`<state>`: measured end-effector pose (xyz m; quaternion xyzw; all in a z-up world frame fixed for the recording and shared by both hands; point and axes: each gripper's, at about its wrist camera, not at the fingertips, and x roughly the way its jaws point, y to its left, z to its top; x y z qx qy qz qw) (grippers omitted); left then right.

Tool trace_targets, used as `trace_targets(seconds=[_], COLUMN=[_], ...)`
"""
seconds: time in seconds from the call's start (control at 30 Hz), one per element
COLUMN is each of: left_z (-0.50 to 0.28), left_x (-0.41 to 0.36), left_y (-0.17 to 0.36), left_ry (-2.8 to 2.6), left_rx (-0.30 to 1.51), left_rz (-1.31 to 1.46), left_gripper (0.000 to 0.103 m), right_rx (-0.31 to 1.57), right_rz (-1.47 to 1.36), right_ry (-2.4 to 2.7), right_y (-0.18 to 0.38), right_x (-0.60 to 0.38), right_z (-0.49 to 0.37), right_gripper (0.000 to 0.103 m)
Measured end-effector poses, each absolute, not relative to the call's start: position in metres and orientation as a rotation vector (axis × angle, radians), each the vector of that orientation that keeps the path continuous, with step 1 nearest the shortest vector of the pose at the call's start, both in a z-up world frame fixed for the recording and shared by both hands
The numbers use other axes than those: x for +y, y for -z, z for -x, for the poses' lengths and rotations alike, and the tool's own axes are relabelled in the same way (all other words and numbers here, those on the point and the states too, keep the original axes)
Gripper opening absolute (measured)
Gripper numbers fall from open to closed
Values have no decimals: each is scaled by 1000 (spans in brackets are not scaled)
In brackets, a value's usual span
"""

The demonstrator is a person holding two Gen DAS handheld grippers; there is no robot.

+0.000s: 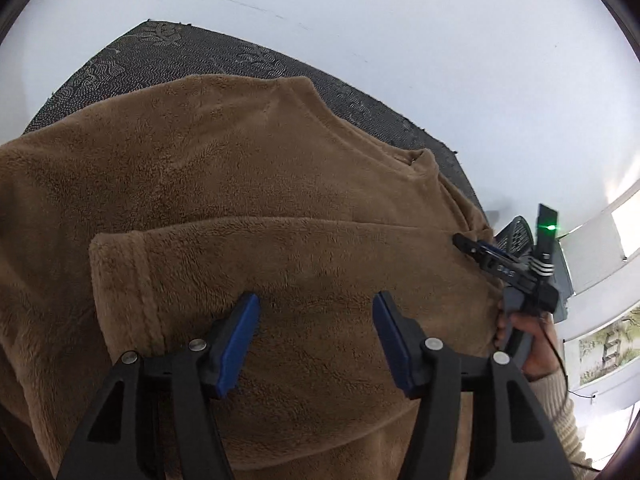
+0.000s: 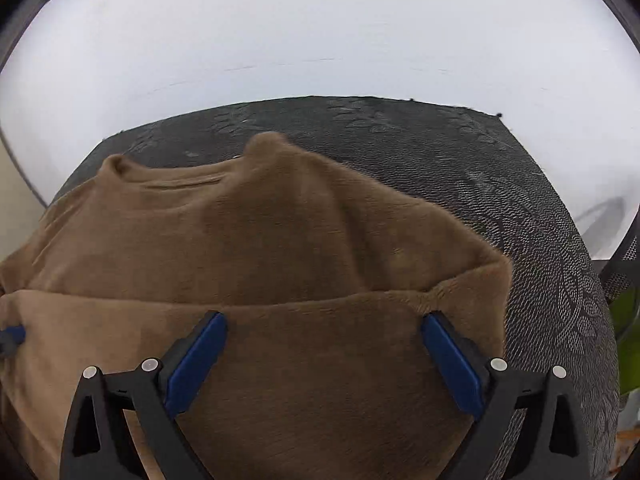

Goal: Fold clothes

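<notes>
Both tools hang over the brown fleece top [image 1: 248,184] with nothing gripped — left tool [image 1: 316,312] half-spread, right tool [image 2: 324,332] wide — so pinch the folded sleeve's [image 1: 280,248] edge cleanly, keeping layers flat on the surface [image 2: 500,184].

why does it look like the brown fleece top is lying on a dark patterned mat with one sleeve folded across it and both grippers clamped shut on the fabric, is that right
Not quite: neither gripper is clamped. The left gripper and the right gripper both stand open above the brown fleece top, as each wrist view shows. The rest holds: the top lies on the dark patterned mat with its sleeve folded across it.
</notes>
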<state>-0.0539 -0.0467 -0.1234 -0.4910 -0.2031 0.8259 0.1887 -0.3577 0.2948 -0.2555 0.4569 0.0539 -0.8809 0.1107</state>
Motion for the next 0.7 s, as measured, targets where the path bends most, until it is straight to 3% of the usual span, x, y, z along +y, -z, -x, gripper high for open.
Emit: trace_targets(seconds=[0.27, 0.33, 0.4, 0.5, 0.7], left_z=[48, 42, 35, 33, 40], left_x=[-36, -33, -28, -23, -26], left_y=[117, 108, 100, 98, 122], left_ry=[-2389, -2437, -2493, -2539, -2528], left_rx=[-460, -417, -342, -244, -279], left_rz=[1377, 1357, 1313, 1311, 1378], left_gripper=[65, 68, 80, 81, 81], right_rx=[220, 228, 235, 274, 330], right_rz=[-1339, -1346, -1292, -1222, -1270], right_ry=[2599, 2617, 2624, 2598, 2520], right_y=[257, 250, 237, 227, 249], right_x=[294, 293, 288, 277, 265], right_z=[364, 355, 335, 310, 302], right_gripper=[102, 102, 102, 102, 102])
